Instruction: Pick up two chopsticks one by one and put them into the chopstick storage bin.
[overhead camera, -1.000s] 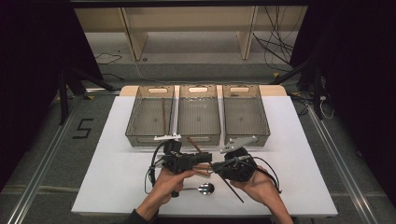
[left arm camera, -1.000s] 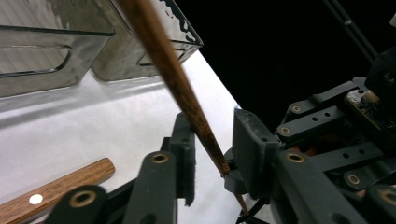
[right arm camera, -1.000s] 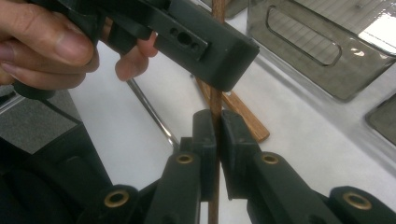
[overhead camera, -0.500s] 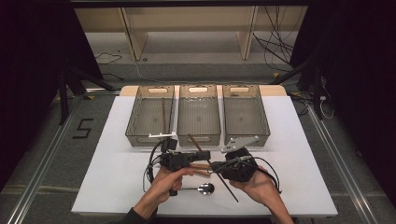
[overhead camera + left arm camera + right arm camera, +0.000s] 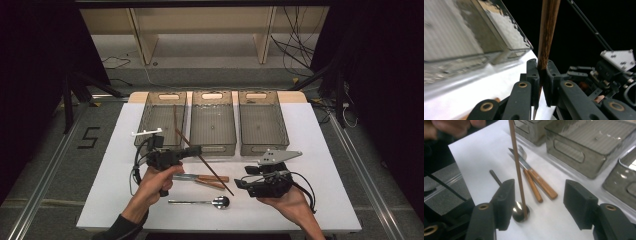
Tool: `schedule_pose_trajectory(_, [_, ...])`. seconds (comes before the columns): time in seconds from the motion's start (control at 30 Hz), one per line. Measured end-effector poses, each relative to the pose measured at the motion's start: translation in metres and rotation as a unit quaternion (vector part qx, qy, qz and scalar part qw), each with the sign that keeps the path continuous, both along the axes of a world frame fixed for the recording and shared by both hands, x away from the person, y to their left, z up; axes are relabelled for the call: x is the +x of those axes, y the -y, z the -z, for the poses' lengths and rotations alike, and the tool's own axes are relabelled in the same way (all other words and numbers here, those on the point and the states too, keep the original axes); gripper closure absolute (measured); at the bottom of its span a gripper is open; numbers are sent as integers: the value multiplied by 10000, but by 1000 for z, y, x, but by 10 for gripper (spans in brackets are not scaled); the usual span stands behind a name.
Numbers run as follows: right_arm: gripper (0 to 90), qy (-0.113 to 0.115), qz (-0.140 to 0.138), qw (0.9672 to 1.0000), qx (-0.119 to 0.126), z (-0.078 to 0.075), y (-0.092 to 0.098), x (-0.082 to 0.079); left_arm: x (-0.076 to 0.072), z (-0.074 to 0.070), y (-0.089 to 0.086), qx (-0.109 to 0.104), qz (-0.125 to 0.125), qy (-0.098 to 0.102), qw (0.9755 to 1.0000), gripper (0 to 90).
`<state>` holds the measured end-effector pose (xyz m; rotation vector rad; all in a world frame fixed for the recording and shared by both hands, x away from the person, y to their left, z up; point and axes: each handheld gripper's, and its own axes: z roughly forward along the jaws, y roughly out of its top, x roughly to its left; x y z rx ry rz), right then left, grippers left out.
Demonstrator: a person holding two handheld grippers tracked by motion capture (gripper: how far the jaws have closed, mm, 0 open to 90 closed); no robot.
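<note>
My left gripper (image 5: 196,149) is shut on a brown wooden chopstick (image 5: 212,172) that slants from the left bin's front edge down toward the spoon. In the left gripper view the chopstick (image 5: 547,37) rises from between the closed jaws of my left gripper (image 5: 541,75). My right gripper (image 5: 241,183) rests low at the right, and its jaws have just been opening. In the right gripper view the chopstick (image 5: 517,165) stands between the open jaws of my right gripper (image 5: 539,202), close to the left one, and neither pad presses on it.
Three clear bins (image 5: 212,148) stand in a row at the back; the left bin (image 5: 150,120) holds another chopstick (image 5: 175,116). A wooden-handled knife and fork (image 5: 207,179) and a metal spoon (image 5: 200,202) lie on the white table (image 5: 320,165) between the hands.
The right gripper's jaws have opened off the chopstick and that hand has shifted slightly right. The left gripper has moved left and up with the chopstick in it.
</note>
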<state>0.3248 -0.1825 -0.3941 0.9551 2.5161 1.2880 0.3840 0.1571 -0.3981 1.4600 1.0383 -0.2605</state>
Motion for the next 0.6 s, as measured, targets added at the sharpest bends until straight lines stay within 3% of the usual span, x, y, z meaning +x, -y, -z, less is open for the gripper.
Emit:
schedule_pose_trajectory(0.2, [344, -80, 88, 9999, -3, 13, 7, -2, 12, -14, -28, 94, -312, 36, 9995, 840])
schedule_pose_trajectory(0.47, [314, -155, 200, 9997, 8, 23, 13, -4, 32, -36, -53, 196, -504, 55, 9985, 840])
schedule_pose_trajectory(0.6, [301, -80, 284, 9996, 38, 26, 17, -5, 43, -47, -66, 238, -611, 47, 9978, 840])
